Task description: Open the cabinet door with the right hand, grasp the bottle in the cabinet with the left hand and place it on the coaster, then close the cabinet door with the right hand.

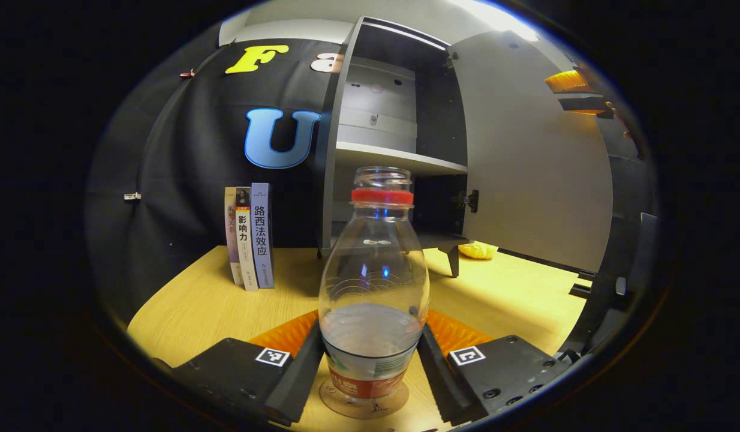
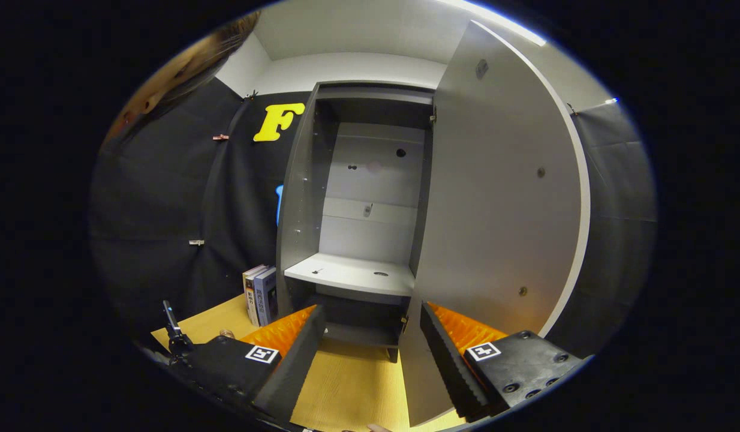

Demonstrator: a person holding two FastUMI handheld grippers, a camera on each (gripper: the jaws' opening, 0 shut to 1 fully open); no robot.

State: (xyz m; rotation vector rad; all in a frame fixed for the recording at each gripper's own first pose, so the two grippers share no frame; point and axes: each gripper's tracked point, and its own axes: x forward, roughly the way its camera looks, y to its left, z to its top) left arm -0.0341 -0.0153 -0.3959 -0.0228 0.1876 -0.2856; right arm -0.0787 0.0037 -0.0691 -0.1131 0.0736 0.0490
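- The bottle (image 1: 373, 282) stands upright on the round coaster (image 1: 364, 403) on the bench (image 1: 208, 300), well out in front of the cabinet (image 1: 382, 126) — so the carrying part looks done.
- The left tongs (image 1: 370, 360) sit either side of the bottle's lower body, where the label is. Whether both fingers press on it or have just let go, I cannot tell; the bottle fills the gap between them.
- The bottle is clear and has no cap, with only a red ring at the neck, so keeping it upright makes sense.
- The cabinet door (image 2: 496, 198) is swung wide open, hinged on the right, and the middle shelf (image 2: 346, 273) inside is bare.
- The right tongs (image 2: 370, 360) are open and hold nothing. They sit near the door's lower edge — a sensible spot, I judge, for pushing it shut next.
- Some books (image 1: 250, 237) stand on the bench just left of the cabinet, clear of the door's swing.
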